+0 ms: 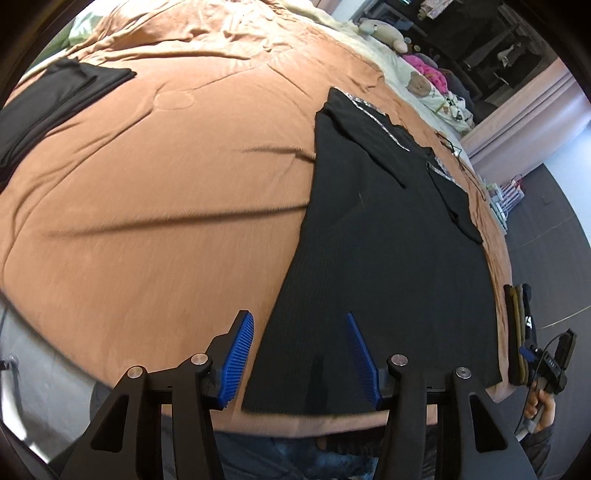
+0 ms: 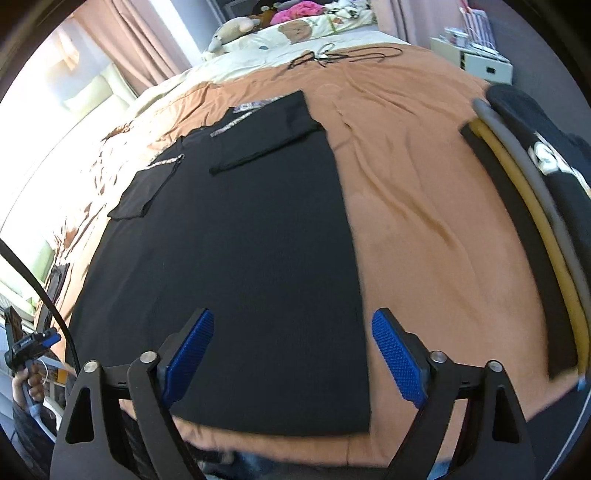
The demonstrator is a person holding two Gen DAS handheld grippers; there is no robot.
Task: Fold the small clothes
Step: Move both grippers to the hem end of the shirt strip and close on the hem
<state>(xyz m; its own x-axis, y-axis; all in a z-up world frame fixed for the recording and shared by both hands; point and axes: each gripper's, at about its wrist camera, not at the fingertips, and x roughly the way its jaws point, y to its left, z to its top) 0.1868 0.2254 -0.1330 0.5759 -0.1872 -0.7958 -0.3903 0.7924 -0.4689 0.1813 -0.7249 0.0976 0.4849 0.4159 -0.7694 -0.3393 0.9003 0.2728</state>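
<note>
Bare orange blanket fills the left; the flat black shirt lies right. Left gripper and right gripper hang open, holding nothing.

This is a bedroom in a home. A wide bed covered by a rumpled orange-brown quilt fills both views, with a pale cream sheet showing at its far end. Against the head of the bed sit a plush toy, a bear-print pillow and a bright pink knitted item. Pinkish curtains hang beside a bright window, and a small white bedside unit stands on the dark floor. Folded clothes are stacked on the quilt.
</note>
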